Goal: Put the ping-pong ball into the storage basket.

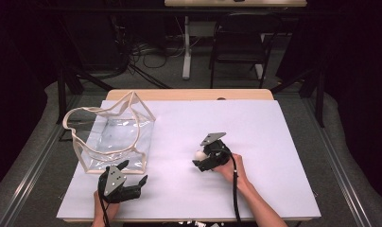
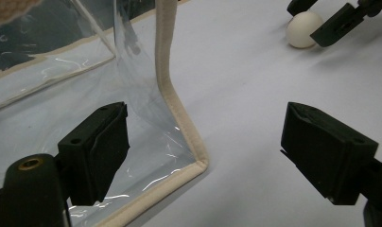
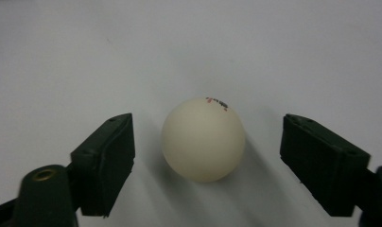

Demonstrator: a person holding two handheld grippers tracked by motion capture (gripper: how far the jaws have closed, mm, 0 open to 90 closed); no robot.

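Note:
A small white ball (image 3: 203, 140) with a tiny printed mark rests on the white table cover, midway between the jaws of my right gripper (image 3: 205, 161), which stands open around it without touching. From above, the ball (image 1: 199, 154) sits at the tip of my right gripper (image 1: 202, 157), mid-table. A clear plastic bag with cream trim (image 1: 112, 139) lies at the left. My left gripper (image 1: 134, 172) is open at the bag's near right corner (image 2: 198, 163); one jaw overlaps the clear wall, the other stands over bare table. The ball (image 2: 303, 29) and the right gripper's jaws appear far off there.
The white cover (image 1: 255, 127) spans the table, with open room right of the ball and behind it. The bag's cream handles (image 1: 92, 112) stand up at its far side. A chair (image 1: 240, 40) and cables are on the floor beyond the table.

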